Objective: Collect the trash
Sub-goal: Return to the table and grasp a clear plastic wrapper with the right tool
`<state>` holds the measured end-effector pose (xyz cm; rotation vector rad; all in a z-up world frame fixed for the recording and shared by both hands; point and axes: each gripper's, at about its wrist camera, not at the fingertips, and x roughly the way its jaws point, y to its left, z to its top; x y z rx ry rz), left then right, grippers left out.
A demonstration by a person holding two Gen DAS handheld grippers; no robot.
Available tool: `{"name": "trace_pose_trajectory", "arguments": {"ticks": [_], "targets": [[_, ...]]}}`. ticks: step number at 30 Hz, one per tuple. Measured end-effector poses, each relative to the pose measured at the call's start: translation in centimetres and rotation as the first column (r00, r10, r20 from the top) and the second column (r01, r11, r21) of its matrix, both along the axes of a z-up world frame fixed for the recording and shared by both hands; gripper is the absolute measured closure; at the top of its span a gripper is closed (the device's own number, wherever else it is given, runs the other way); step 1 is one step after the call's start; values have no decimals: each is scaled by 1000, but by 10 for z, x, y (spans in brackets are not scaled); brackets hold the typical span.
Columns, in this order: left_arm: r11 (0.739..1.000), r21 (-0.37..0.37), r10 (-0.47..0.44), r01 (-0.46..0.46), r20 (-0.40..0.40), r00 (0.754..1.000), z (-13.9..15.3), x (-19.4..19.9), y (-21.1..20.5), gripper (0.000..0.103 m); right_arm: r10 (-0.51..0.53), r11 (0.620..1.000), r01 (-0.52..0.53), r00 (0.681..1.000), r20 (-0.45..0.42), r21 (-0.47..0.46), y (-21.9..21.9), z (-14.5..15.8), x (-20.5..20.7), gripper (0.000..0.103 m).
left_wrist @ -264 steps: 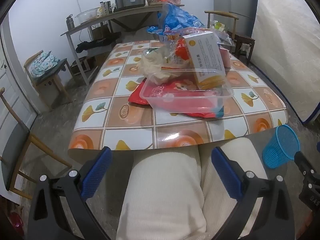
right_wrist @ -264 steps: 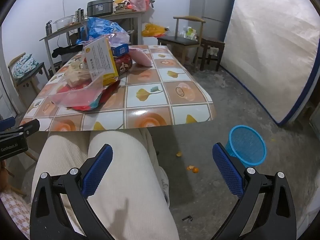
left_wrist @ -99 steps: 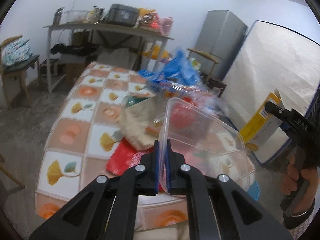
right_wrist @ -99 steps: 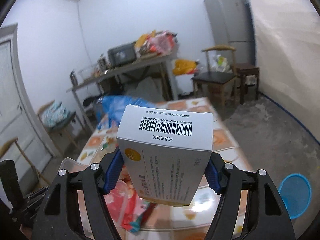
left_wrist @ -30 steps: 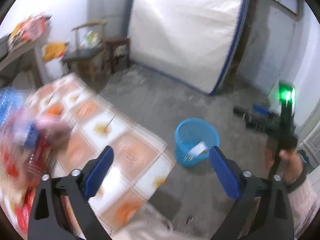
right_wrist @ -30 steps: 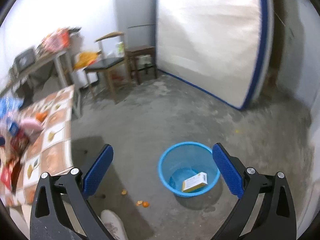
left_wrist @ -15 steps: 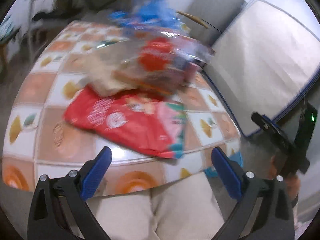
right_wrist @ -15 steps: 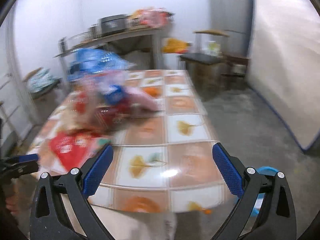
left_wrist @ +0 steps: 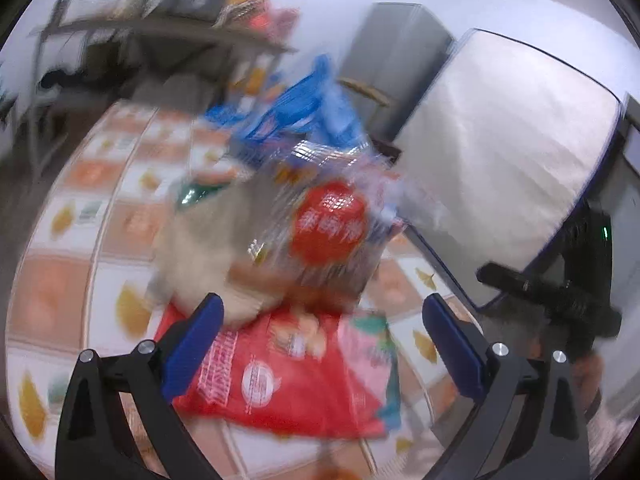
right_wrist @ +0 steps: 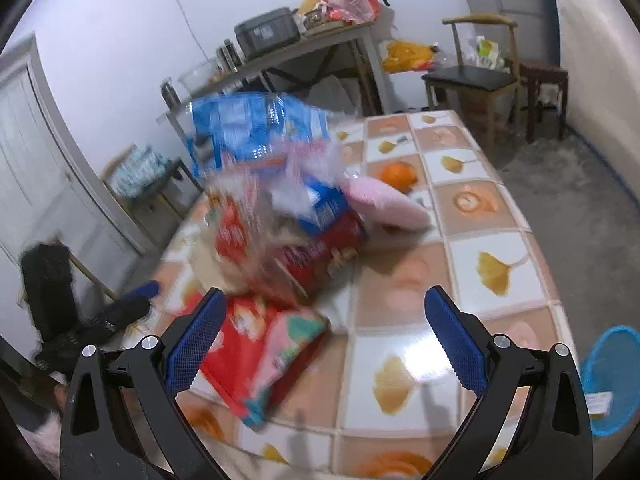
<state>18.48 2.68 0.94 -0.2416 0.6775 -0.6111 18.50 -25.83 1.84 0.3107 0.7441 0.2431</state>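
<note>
We are holding both tongs spread wide and empty over the near end of the desk (right_wrist: 496, 240). Left tongs (left_wrist: 320, 344): the red snack bag (left_wrist: 288, 376) is lying flat between and just ahead of the fingers; beyond it the heap of wrappers (left_wrist: 320, 216) is blurring. Right tongs (right_wrist: 320, 344): the same red bag (right_wrist: 260, 352) is sitting beside the left finger, the heap farther ahead. The blue basket (right_wrist: 612, 376) is standing on the floor beyond the right finger, a box inside.
</note>
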Motion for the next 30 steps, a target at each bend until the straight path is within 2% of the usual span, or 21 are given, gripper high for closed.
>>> {"name": "trace_pose_trajectory", "arguments": {"ticks": [3, 6, 11, 15, 18, 23, 25, 30], "targets": [[1000, 1, -23, 23, 50, 998, 10, 26, -9, 5, 4, 996, -4, 1000, 6, 93, -12, 13, 22, 8], [998, 26, -60, 60, 32, 998, 12, 51, -21, 5, 31, 990, -31, 1000, 7, 135, -15, 25, 45, 8], [998, 42, -49, 48, 16, 999, 8, 76, -27, 5, 85, 979, -81, 996, -13, 189, -14, 36, 87, 8], [1000, 10, -30, 30, -11, 999, -1, 90, -19, 5, 102, 953, -69, 990, -100, 294, -23, 23, 121, 8], [998, -31, -48, 47, -55, 997, -8, 107, -13, 6, 119, 934, -58, 981, -154, 353, -24, 11, 137, 8], [994, -85, -84, 74, -121, 989, -16, 130, -11, 6, 142, 923, -57, 969, -200, 381, -22, -5, 153, 8], [994, -88, -79, 68, -134, 988, -18, 135, -11, 6, 151, 918, -55, 965, -215, 394, -19, -10, 157, 11], [994, -73, -88, 80, -112, 990, -15, 132, -15, 19, 170, 909, -61, 957, -234, 411, -19, -17, 162, 22]]}}
